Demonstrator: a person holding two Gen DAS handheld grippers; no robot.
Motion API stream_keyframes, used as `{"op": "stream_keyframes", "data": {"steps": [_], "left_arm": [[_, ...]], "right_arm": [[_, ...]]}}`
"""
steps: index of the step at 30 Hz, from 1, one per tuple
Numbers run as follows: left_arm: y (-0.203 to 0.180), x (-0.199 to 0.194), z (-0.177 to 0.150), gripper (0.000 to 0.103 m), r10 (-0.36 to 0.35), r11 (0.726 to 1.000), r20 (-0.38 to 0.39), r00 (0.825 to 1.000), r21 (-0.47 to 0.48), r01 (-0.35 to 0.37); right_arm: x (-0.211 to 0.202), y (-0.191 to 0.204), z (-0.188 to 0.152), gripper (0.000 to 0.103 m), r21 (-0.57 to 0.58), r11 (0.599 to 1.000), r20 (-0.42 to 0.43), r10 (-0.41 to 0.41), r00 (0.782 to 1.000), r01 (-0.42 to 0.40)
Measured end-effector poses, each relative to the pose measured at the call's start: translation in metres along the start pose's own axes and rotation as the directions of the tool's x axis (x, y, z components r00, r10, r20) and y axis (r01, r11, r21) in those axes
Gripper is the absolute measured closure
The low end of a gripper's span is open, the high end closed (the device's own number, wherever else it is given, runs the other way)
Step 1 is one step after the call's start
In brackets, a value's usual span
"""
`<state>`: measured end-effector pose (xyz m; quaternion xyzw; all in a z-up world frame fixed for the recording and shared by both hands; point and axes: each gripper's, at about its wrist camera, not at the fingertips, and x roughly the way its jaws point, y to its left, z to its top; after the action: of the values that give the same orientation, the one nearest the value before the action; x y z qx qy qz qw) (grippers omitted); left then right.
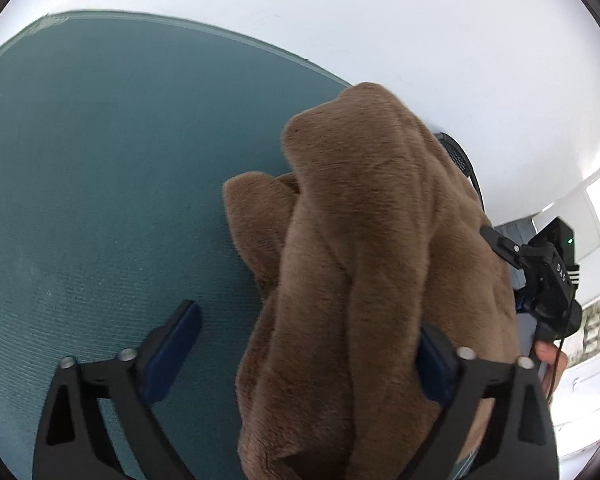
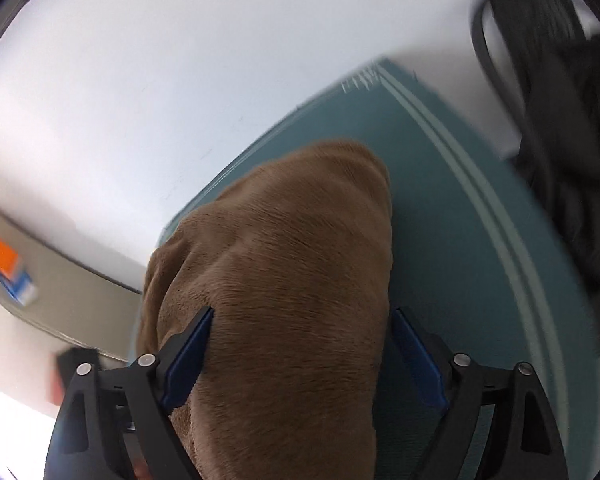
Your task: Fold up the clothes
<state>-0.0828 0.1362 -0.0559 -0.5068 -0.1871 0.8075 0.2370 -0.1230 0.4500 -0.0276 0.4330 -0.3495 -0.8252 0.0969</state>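
Slippage is the worry: the plush brown garment (image 1: 360, 280) hangs bunched over the teal mat (image 1: 100, 180) on the white bench (image 1: 380, 20), and with both left gripper (image 1: 306, 354) and right gripper (image 2: 300, 356) fingers spread wide, nothing clamped, it could slide off in a heap.

I count one brown fleece garment (image 1: 364, 280) lying on one teal mat (image 1: 100, 180). I have two grippers: the left gripper (image 1: 308, 356) near the mat's middle, the right gripper (image 2: 300, 360) by its pale-striped edge. One black chair (image 2: 560, 100) stands beyond that edge.
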Motion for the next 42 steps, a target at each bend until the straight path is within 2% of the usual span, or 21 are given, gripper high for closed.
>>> {"op": "stream_keyframes", "data": {"steps": [3, 5, 7, 10, 13, 15, 17, 18, 19, 21, 25, 28, 31, 32, 34, 35, 36, 37, 39, 41, 42], "left_arm": [[-0.001, 0.000, 0.000, 0.003, -0.002, 1.000, 0.014, 1.000, 0.015, 0.002], [-0.002, 0.001, 0.000, 0.002, -0.004, 1.000, 0.016, 1.000, 0.017, 0.004], [-0.002, 0.001, -0.001, 0.002, -0.008, 1.000, 0.022, 1.000, 0.019, 0.008], [-0.002, -0.001, -0.004, 0.002, -0.010, 1.000, 0.043, 0.999, 0.017, 0.009], [-0.003, -0.002, -0.007, 0.002, -0.009, 1.000, 0.061, 0.998, 0.023, 0.007], [-0.004, -0.002, -0.008, 0.002, -0.004, 1.000, 0.069, 0.998, 0.023, 0.002], [-0.006, -0.001, -0.008, 0.002, 0.004, 1.000, 0.074, 0.997, 0.015, -0.005], [-0.009, 0.002, -0.008, 0.002, 0.007, 1.000, 0.075, 0.997, 0.015, -0.008], [-0.012, 0.003, -0.008, 0.002, 0.009, 1.000, 0.075, 0.997, 0.014, -0.010], [-0.012, 0.002, -0.009, 0.002, 0.007, 1.000, 0.072, 0.997, 0.006, -0.007], [-0.014, -0.008, -0.008, 0.002, 0.015, 1.000, 0.070, 0.997, -0.014, -0.014], [-0.025, -0.031, -0.009, 0.002, 0.066, 0.997, 0.132, 0.989, 0.026, -0.070], [-0.040, -0.051, -0.015, 0.001, 0.129, 0.987, 0.184, 0.975, 0.067, -0.143], [-0.043, -0.056, -0.018, 0.001, 0.146, 0.984, 0.192, 0.970, 0.075, -0.163], [-0.046, -0.064, -0.016, 0.001, 0.169, 0.977, 0.196, 0.966, 0.097, -0.190], [-0.052, -0.061, -0.016, 0.001, 0.177, 0.974, 0.192, 0.965, 0.110, -0.200], [-0.066, -0.045, -0.017, 0.001, 0.186, 0.970, 0.181, 0.966, 0.124, -0.211], [-0.076, -0.034, -0.020, 0.001, 0.196, 0.966, 0.173, 0.965, 0.138, -0.221], [-0.095, -0.007, -0.026, 0.001, 0.217, 0.957, 0.165, 0.962, 0.161, -0.243], [-0.079, -0.024, -0.045, 0.001, 0.240, 0.946, 0.162, 0.957, 0.184, -0.268], [-0.052, -0.052, -0.055, 0.001, 0.245, 0.944, 0.163, 0.956, 0.187, -0.274]], "right_arm": [[0.011, -0.012, 0.003, 0.004, 0.067, 0.994, -0.051, 0.087, 0.995, -0.084], [0.022, -0.020, 0.005, 0.003, 0.120, 0.981, -0.113, 0.165, 0.980, -0.151], [0.025, -0.016, 0.010, 0.003, 0.104, 0.974, -0.132, 0.212, 0.968, -0.199], [0.030, 0.003, 0.018, 0.003, 0.011, 0.970, -0.179, 0.241, 0.954, -0.243], [0.017, 0.041, 0.022, 0.003, -0.186, 0.953, -0.149, 0.214, 0.965, -0.240], [0.007, 0.069, 0.022, 0.003, -0.333, 0.922, -0.105, 0.174, 0.979, -0.200], [0.005, 0.085, 0.018, 0.003, -0.423, 0.900, -0.054, 0.089, 0.995, -0.103], [0.008, 0.091, 0.015, 0.003, -0.462, 0.887, -0.019, -0.002, 1.000, -0.007], [0.012, 0.094, 0.012, 0.003, -0.490, 0.867, 0.010, -0.098, 0.995, 0.090], [0.015, 0.097, 0.002, 0.003, -0.533, 0.819, 0.063, -0.212, 0.975, 0.213], [-0.002, 0.108, -0.009, 0.003, -0.541, 0.759, 0.185, -0.313, 0.932, 0.362], [-0.034, 0.131, -0.034, 0.002, -0.558, 0.682, 0.326, -0.343, 0.881, 0.472], [-0.073, 0.159, -0.066, 0.002, -0.558, 0.599, 0.477, -0.335, 0.813, 0.574], [-0.078, 0.168, -0.074, 0.001, -0.574, 0.595, 0.485, -0.307, 0.819, 0.562], [-0.082, 0.184, -0.087, 0.001, -0.623, 0.600, 0.466, -0.231, 0.854, 0.502], [-0.100, 0.181, -0.119, 0.001, -0.648, 0.598, 0.439, -0.213, 0.873, 0.472], [-0.100, 0.178, -0.137, 0.001, -0.664, 0.593, 0.405, -0.228, 0.885, 0.456], [-0.090, 0.178, -0.139, 0.001, -0.671, 0.583, 0.381, -0.258, 0.888, 0.457], [-0.058, 0.163, -0.155, 0.001, -0.670, 0.569, 0.320, -0.356, 0.878, 0.476], [-0.047, 0.136, -0.152, 0.001, -0.637, 0.605, 0.303, -0.372, 0.877, 0.477], [-0.048, 0.131, -0.153, 0.001, -0.627, 0.619, 0.310, -0.360, 0.880, 0.474]]}}
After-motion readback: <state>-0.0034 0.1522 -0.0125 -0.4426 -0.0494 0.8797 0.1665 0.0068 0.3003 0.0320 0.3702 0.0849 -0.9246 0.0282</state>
